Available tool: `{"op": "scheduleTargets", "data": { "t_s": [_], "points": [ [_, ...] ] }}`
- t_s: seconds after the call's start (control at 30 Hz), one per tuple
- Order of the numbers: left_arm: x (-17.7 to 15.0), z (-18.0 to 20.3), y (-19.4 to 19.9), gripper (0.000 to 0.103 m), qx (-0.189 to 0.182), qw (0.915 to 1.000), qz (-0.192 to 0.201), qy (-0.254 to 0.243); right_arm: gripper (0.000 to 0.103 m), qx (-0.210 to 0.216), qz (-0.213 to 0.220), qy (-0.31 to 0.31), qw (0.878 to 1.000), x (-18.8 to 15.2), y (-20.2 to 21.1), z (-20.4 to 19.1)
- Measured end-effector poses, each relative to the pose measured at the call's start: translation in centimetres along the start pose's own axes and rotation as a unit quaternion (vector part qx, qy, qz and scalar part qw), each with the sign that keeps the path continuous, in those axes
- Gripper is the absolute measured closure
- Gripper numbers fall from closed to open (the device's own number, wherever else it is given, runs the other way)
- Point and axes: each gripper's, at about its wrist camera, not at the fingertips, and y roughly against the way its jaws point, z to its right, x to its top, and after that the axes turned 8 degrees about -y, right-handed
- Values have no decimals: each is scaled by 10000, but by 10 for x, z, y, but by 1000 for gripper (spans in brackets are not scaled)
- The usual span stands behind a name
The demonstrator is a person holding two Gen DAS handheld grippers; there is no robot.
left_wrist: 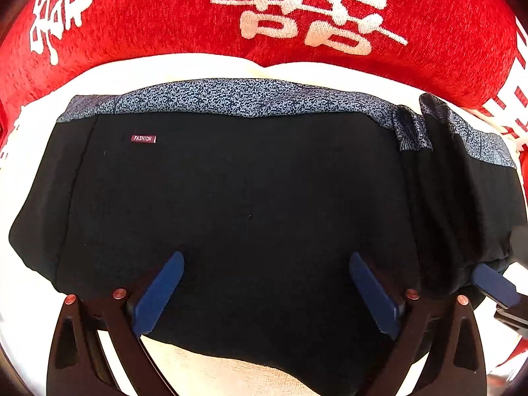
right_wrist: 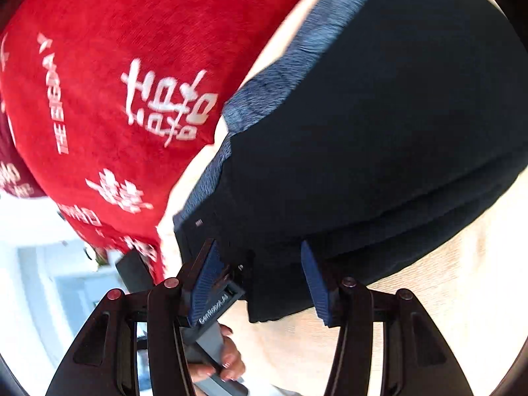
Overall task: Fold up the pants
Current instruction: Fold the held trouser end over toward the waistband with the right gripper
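Black tongs, blue ribbed pads, copper rivets (grey "GenRobot.AI" body).

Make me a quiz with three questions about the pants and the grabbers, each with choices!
1. Where does the FASHION tag sit on the pants?
A near the patterned waistband
B at the near edge
C on the red blanket

2. What colour is the blanket?
A green
B red
C yellow

3. How do the left gripper jaws stand?
A shut on the pants
B open
C out of view

Answers: 1 A, the tag lies just below the waistband. 2 B, red with white writing. 3 B, the blue pads stand wide apart over the black cloth.
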Motion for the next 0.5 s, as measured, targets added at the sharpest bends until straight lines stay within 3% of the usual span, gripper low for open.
{"op": "scheduleTargets", "data": {
  "t_s": [0.17,0.23,0.27,0.4,0.47,0.5],
  "points": [
    [-2,-3,2,2,33,10000,-19,-5,52,740,133,-1287,9888,9,-6,38],
    [-2,-4,4,2,20,10000,-22,-6,86,792,163,-1723,9817,11,-5,52],
    [-2,-5,3,2,22,10000,-27,-10,88,759,168,-1777,9810,11,-6,54],
    [2,-6,-1,2,45,10000,-75,12,88,654,55,-1400,9880,5,-2,44],
    [7,-6,0,2,55,9999,-103,38,81,414,-32,-1172,9922,0,0,37],
    [9,-6,1,2,63,9999,-98,45,73,286,-15,-1099,9935,-3,1,36]
  ]
}}
